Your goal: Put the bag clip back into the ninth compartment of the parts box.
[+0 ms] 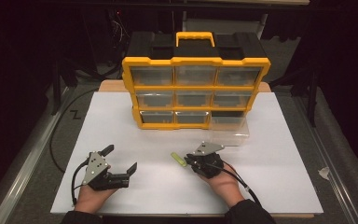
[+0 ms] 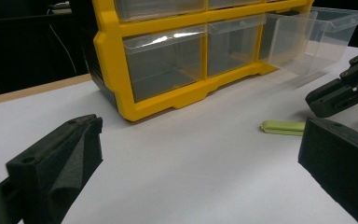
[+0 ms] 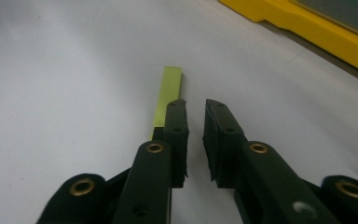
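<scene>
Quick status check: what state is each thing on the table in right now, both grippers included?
Organizer: upright, eight drawers closed.
Bottom-right drawer: pulled out, looks empty.
Green strip: flat on the sheet, beside the right gripper's jaws, not gripped.
Left gripper: jaws wide open, holding nothing.
Right gripper: jaws slightly apart, nothing between them.

Two black grippers, left gripper point(image 1: 119, 164) and right gripper point(image 1: 189, 160), each with a grey three-cornered plate point(image 1: 95, 166) on top, dotted with small screws. Thick black blocks for jaws, with soft dark pads point(image 2: 77, 154) inside. Shiny brass rings point(image 3: 154, 148) on the arms. Black cable point(image 1: 240, 180) trailing from each. Dark sleeves point(image 1: 251, 213) at both wrists.
</scene>
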